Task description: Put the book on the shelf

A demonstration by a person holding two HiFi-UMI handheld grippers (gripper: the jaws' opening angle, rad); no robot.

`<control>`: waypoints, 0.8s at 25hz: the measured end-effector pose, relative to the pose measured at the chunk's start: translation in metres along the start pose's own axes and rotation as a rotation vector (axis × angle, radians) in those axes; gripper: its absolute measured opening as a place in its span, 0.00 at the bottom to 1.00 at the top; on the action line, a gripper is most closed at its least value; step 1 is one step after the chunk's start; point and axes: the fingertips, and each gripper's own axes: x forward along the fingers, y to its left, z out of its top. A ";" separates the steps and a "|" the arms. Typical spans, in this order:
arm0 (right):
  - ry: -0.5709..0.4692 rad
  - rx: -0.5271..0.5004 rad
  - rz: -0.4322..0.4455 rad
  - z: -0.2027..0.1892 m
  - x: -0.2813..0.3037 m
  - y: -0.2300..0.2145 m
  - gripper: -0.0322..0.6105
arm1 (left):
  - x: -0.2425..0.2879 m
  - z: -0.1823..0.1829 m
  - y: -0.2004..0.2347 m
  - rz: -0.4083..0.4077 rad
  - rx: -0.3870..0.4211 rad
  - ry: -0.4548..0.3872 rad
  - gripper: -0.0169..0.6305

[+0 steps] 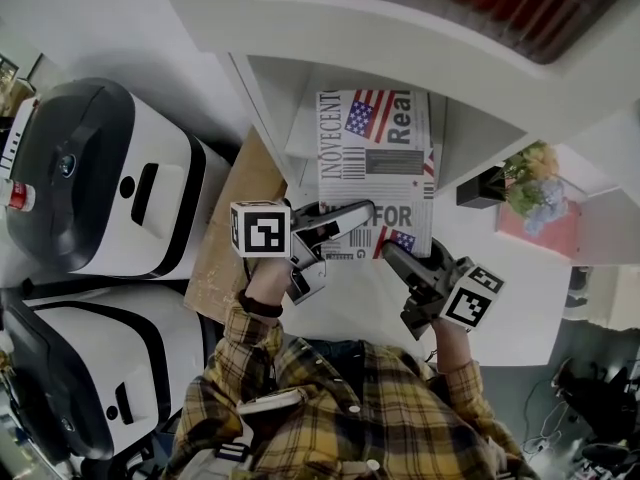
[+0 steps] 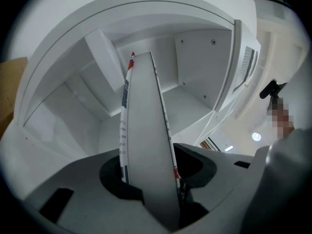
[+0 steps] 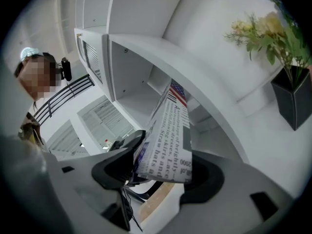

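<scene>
White shelf (image 1: 268, 96), frame top: left gripper (image 1: 343, 220) and right gripper (image 1: 398, 258) are clamping book (image 1: 378, 163); skewing risks jamming it at the opening.

A white shelf (image 1: 275, 98) stands ahead of the left claw (image 1: 340, 230) and right claw (image 1: 397, 256). The book (image 1: 378, 158) between their jaws reaches into its open compartment. Below them lies a white tabletop (image 1: 520, 298), and a black vase (image 1: 481, 187) stands on it, right of the right claw.

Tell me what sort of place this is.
Probably an indoor office or lab space: a white shelf unit, a black vase of flowers on a white table, and bulky white-and-black machines beside it.
</scene>
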 end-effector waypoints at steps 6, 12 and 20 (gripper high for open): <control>0.054 -0.162 -0.006 -0.007 0.003 0.007 0.57 | 0.000 0.005 -0.002 0.002 0.010 0.021 0.34; 0.137 -0.342 -0.037 -0.021 0.005 0.007 0.60 | 0.000 0.008 -0.004 -0.007 0.014 0.056 0.34; 0.117 -0.418 -0.142 -0.024 0.013 -0.004 0.60 | 0.000 0.009 -0.002 -0.026 0.044 0.074 0.34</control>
